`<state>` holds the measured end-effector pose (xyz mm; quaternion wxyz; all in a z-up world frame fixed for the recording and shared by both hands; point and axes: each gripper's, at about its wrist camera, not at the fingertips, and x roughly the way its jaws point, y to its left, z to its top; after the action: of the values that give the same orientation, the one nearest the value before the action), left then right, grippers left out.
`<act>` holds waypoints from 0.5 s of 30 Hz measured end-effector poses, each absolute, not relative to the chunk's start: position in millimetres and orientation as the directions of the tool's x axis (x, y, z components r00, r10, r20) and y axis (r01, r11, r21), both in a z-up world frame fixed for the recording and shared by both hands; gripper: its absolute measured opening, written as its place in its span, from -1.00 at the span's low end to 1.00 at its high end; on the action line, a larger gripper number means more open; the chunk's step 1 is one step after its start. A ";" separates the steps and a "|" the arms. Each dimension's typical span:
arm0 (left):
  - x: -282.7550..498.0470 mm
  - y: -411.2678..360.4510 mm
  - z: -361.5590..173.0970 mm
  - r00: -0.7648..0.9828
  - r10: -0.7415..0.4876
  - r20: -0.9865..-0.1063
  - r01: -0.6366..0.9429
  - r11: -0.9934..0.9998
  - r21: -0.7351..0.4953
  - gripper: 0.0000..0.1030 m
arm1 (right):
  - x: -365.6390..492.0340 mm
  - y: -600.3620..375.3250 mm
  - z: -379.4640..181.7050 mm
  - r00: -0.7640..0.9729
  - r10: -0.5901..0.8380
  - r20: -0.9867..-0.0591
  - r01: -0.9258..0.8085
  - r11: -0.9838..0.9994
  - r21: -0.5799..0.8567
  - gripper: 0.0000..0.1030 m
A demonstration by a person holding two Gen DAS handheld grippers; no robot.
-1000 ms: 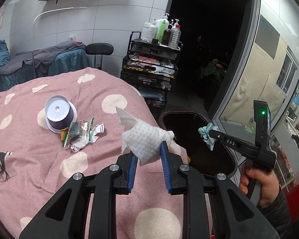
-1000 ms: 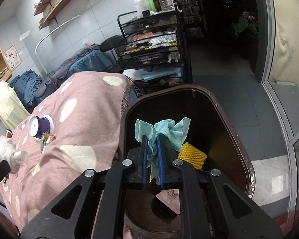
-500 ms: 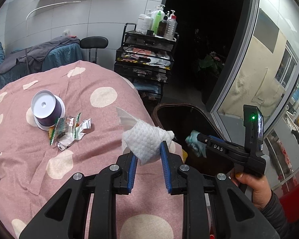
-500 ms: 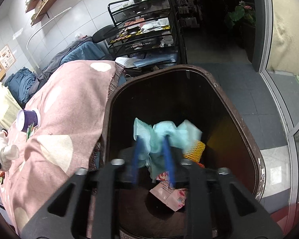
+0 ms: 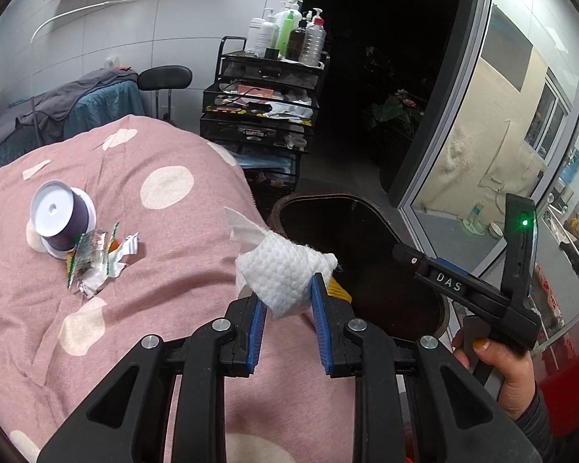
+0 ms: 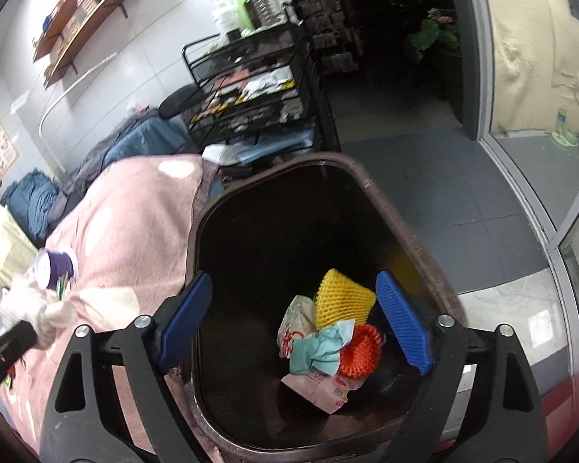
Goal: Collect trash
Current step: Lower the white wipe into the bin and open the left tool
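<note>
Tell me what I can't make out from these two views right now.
- Bin floor: dark in both views; left wrist view shows only blackness.
- Crumpled wrapper beside the purple cup: print too small to read.
- White wipe: its underside is hidden by the left gripper.
- Red item: cut off at the lower right edge.

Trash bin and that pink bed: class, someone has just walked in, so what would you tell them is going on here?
A person is clearing rubbish with two handheld grippers. The right gripper hangs over the brown bin, its jaws opening with nothing between them; a teal cloth lies inside among yellow netting and wrappers. The left gripper is shut on a white wipe above the pink blanket. A crumpled wrapper and a purple cup remain on the bed.
</note>
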<state>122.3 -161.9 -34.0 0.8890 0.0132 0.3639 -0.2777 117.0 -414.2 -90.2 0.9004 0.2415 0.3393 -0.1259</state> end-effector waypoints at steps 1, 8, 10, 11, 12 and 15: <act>122.4 -164.8 -33.5 0.580 -0.486 -0.654 0.507 0.844 -0.177 -0.55 | 114.7 -416.3 -87.0 0.743 -0.076 -0.665 0.399 0.848 0.348 0.71; 129.7 -191.1 -33.7 0.561 -0.500 -0.660 0.538 0.826 -0.168 -0.55 | 104.3 -428.0 -72.5 0.762 -0.152 -0.630 0.444 0.830 0.336 0.76; 133.7 -198.9 -35.3 0.551 -0.505 -0.665 0.544 0.821 -0.173 -0.55 | 101.8 -432.5 -70.5 0.763 -0.172 -0.624 0.460 0.823 0.335 0.76; 134.8 -201.8 -36.2 0.548 -0.506 -0.666 0.547 0.819 -0.173 -0.55 | 101.2 -433.6 -69.9 0.763 -0.175 -0.622 0.462 0.821 0.336 0.76; 136.1 -205.3 -37.3 0.544 -0.506 -0.669 0.550 0.818 -0.172 -0.55 | 100.3 -435.9 -69.0 0.763 -0.179 -0.620 0.467 0.817 0.338 0.76; 139.7 -215.4 -39.1 0.536 -0.505 -0.676 0.556 0.814 -0.167 -0.55 | 98.0 -441.8 -66.1 0.765 -0.196 -0.613 0.480 0.808 0.341 0.76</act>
<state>139.7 -215.4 -39.1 0.8758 0.0341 0.3742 -0.3031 98.0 -441.8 -66.1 0.9064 0.2474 0.2873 -0.1865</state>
